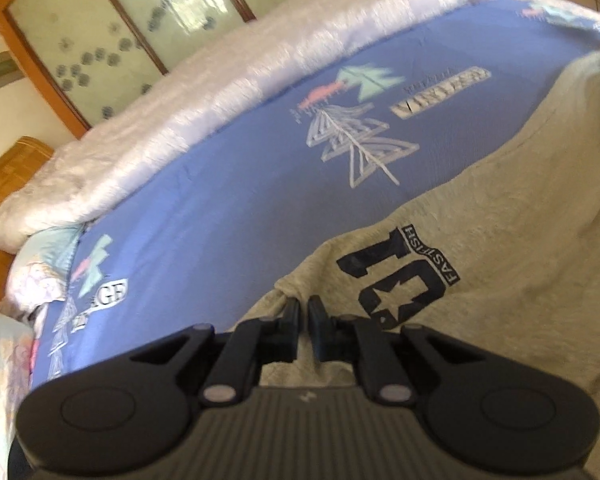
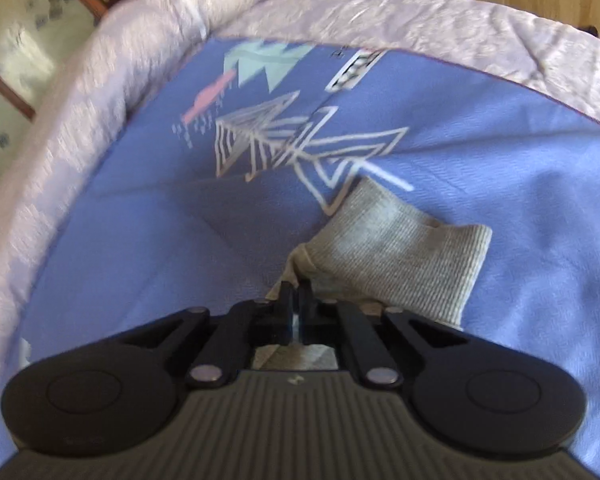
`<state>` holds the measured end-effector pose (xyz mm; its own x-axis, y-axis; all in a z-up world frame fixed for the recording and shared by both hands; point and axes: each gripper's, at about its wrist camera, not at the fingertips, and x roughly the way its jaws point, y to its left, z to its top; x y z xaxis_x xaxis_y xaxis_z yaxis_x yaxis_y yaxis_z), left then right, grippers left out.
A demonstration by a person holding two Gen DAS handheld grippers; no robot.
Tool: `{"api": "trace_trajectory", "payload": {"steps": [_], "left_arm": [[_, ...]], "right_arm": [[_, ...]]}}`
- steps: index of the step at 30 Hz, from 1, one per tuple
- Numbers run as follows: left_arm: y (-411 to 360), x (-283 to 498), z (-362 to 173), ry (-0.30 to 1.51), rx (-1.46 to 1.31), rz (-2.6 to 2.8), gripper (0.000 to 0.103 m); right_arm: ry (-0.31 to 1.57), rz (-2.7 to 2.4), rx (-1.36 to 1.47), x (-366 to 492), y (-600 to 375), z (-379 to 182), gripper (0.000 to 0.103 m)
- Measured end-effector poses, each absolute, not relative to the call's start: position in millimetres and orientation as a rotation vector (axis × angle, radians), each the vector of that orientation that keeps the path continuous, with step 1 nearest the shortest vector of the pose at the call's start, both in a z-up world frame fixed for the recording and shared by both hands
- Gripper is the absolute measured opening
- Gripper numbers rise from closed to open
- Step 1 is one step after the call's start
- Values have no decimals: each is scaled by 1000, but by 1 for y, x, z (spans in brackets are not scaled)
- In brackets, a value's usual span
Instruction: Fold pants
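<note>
Black, ribbed plastic fills the bottom of each wrist view, with two rounded pivot housings and linkage bars leading to narrow fingers. Left tool (image 1: 304, 312) has its fingers drawn nearly together, pinching a raised fold of the grey pants (image 1: 480, 232) at their near-left edge. Right tool (image 2: 298, 296) is likewise pressed together, nipping a small tuck of the same fabric just below the ribbed cuff (image 2: 404, 252).

Pants are a soft, fleecy heather-grey knit, slightly pilled, spread flat over the right half of the left wrist view on the bed. A dark navy print (image 1: 400, 276) sits on them: blocky letters with a white star cut out and a small curved word along one side. In the right wrist view the cuff is a tighter, vertically ribbed knit, roughly rectangular, lying tilted on the sheet with one corner kinked.

Under the garment lies a smooth periwinkle-blue bedsheet (image 1: 220, 208), faintly creased, printed with white line-drawn triangular trees, mint zigzag shapes, pink smudges and boxed lettering. Along its far edge runs a puffy, pale lilac quilt (image 1: 172, 120) with a crinkled, glossy surface, rolled into a thick ridge. Beyond it stand orange-brown wooden frames holding frosted panels (image 1: 112, 24) dotted with dark flower marks.
</note>
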<state>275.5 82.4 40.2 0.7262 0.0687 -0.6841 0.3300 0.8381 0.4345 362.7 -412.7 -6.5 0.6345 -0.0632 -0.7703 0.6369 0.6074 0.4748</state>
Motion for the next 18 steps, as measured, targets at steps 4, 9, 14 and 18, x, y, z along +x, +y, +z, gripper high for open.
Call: {"api": "trace_trajectory", "payload": {"steps": [4, 9, 14, 18], "left_arm": [[89, 242, 74, 694, 506, -138, 6], [96, 176, 112, 611, 454, -135, 6], [107, 88, 130, 584, 419, -152, 6], [111, 26, 114, 634, 418, -185, 7]], "right_arm": [[714, -428, 797, 316, -419, 26, 3], [615, -389, 825, 232, -439, 75, 3], [551, -356, 881, 122, -459, 99, 3], [535, -378, 924, 31, -470, 90, 3]]}}
